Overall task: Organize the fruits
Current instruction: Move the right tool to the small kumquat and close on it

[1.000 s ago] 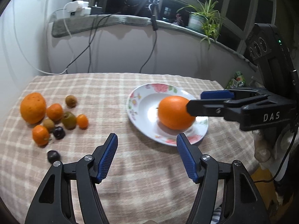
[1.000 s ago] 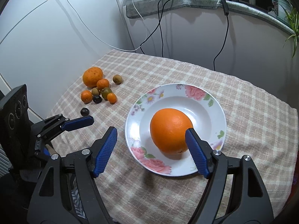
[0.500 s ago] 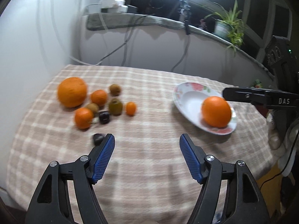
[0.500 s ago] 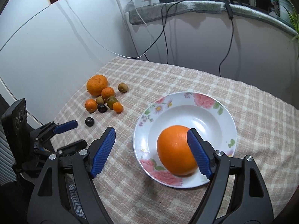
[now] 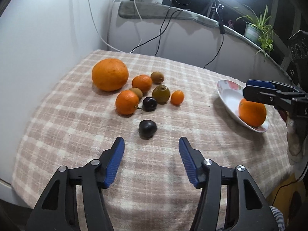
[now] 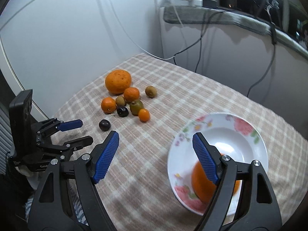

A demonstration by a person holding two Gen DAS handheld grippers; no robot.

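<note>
Both grippers gape wide, holding nothing: the left gripper (image 5: 151,147) faces a dark plum (image 5: 147,128) near the fruit pile (image 5: 134,88), the right gripper (image 6: 155,141) is above the plate's (image 6: 250,134) orange (image 5: 252,112)

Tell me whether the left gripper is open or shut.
Open. The left gripper has its blue pads spread wide with bare tablecloth between them, just short of the dark plum.
</note>
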